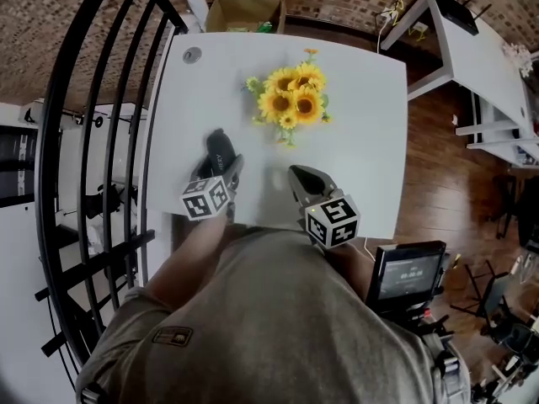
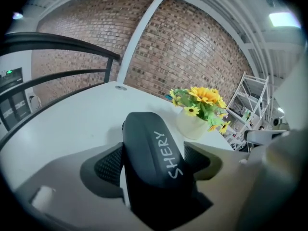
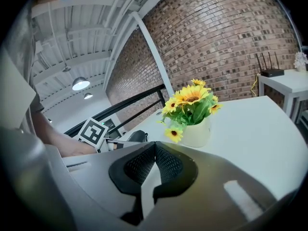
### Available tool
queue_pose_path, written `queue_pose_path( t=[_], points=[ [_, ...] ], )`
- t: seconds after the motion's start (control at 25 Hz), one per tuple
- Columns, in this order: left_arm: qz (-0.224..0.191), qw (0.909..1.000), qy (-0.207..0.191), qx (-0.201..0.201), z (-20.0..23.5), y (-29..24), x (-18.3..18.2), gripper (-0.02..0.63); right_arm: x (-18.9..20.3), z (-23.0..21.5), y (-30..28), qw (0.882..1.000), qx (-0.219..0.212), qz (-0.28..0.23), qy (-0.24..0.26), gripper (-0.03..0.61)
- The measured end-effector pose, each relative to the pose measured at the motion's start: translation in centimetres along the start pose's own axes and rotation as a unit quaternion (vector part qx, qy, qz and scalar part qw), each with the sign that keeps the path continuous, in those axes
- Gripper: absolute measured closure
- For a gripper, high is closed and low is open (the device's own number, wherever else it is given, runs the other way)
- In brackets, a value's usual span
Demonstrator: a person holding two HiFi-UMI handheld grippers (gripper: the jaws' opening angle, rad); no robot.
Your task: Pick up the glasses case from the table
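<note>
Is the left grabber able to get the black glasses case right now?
Probably yes. The glasses case already lies on the table between the left gripper's open jaws, with nothing else between them. The sunflower pot stands farther back, out of the way.

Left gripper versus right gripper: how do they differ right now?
The left gripper has its jaws wide apart with the glasses case between them. The right gripper has its jaw tips together, with nothing between. In the head view the left gripper reaches over the case, and the right gripper is over bare table. Both point down toward the sunflowers.
</note>
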State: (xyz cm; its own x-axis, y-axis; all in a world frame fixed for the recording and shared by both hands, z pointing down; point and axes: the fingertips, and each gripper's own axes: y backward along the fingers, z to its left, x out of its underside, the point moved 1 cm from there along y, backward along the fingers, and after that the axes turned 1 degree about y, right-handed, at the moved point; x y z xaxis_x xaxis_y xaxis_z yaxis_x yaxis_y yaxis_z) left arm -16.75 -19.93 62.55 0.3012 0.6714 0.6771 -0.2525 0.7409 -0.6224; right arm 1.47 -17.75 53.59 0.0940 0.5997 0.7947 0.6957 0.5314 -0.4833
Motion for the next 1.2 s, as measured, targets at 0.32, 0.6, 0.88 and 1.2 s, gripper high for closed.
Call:
queue_pose_path(
  t=[0.32, 0.6, 0.88, 1.2],
  points=[
    [-0.098, 0.9931, 0.016, 0.062, -2.3, 4.6, -5.0, 0.23, -1.5, 1.3, 0.1, 1.0, 0.004, -0.026, 0.014, 0.568],
    [-0.169, 0.9788, 0.031, 0.112, -4.1, 9.0, -8.7, 0.233, -3.1, 2.6, 0.9, 0.998, 0.009, -0.06, 0.021, 0.568],
    [-0.215, 0.9628, 0.037, 0.16, -5.8, 13.1, -10.5, 0.233, -4.5, 3.9, 2.7, 0.995, 0.02, -0.095, 0.022, 0.568],
    [-0.224, 0.9527, 0.041, 0.201, -7.4, 15.9, -10.3, 0.236, -5.9, 5.4, 5.0, 0.992, 0.026, -0.123, 0.028, 0.568]
  ],
)
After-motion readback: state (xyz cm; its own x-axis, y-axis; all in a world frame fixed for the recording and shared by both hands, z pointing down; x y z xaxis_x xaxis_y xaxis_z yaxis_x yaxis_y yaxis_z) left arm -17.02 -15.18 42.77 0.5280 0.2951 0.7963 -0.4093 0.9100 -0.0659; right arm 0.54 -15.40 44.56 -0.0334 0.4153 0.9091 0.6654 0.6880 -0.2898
